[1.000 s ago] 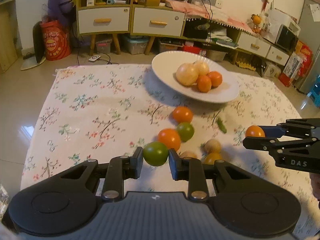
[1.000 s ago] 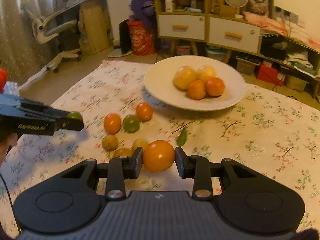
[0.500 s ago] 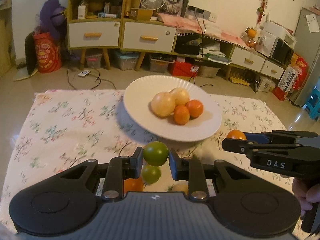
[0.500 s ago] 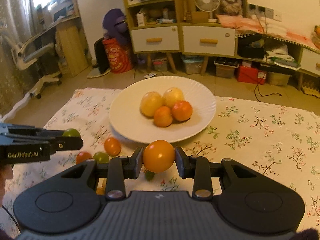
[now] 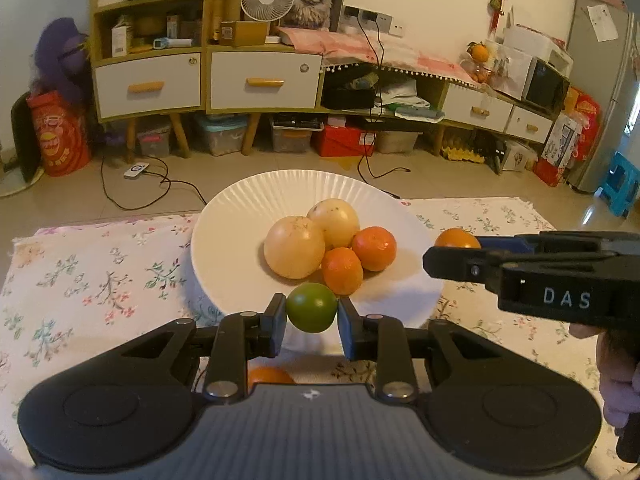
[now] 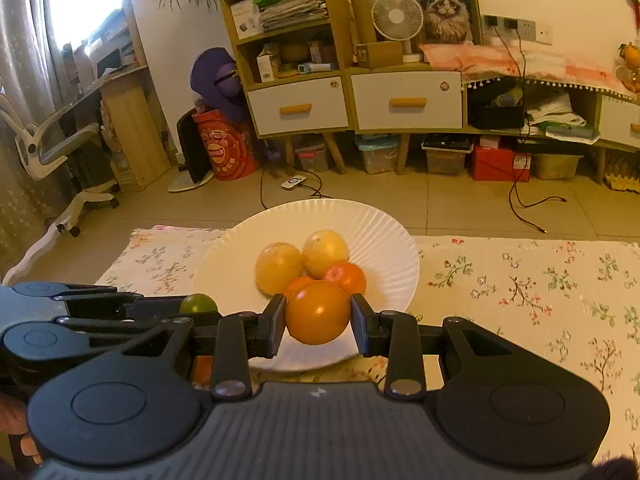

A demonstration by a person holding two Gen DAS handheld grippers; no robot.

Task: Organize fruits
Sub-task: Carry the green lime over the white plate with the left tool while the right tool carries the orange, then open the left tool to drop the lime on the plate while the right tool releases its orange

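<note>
Grippers [image 5: 312, 314] [image 6: 319, 312] level, fruit-laden, beside plate [image 5: 224, 216]

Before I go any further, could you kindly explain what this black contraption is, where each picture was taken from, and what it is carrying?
There is no robot here: a person holds a two-finger gripper in each hand, and a fisheye camera on each looks forward along its fingers. One picture is from the left gripper, which is shut on a green fruit. The other is from the right gripper, shut on an orange fruit. Each gripper also shows at the side of the other's picture. Ahead, on a floral tablecloth, a white plate holds two pale yellow fruits and two orange ones. Both held fruits hang near its front rim.
</note>
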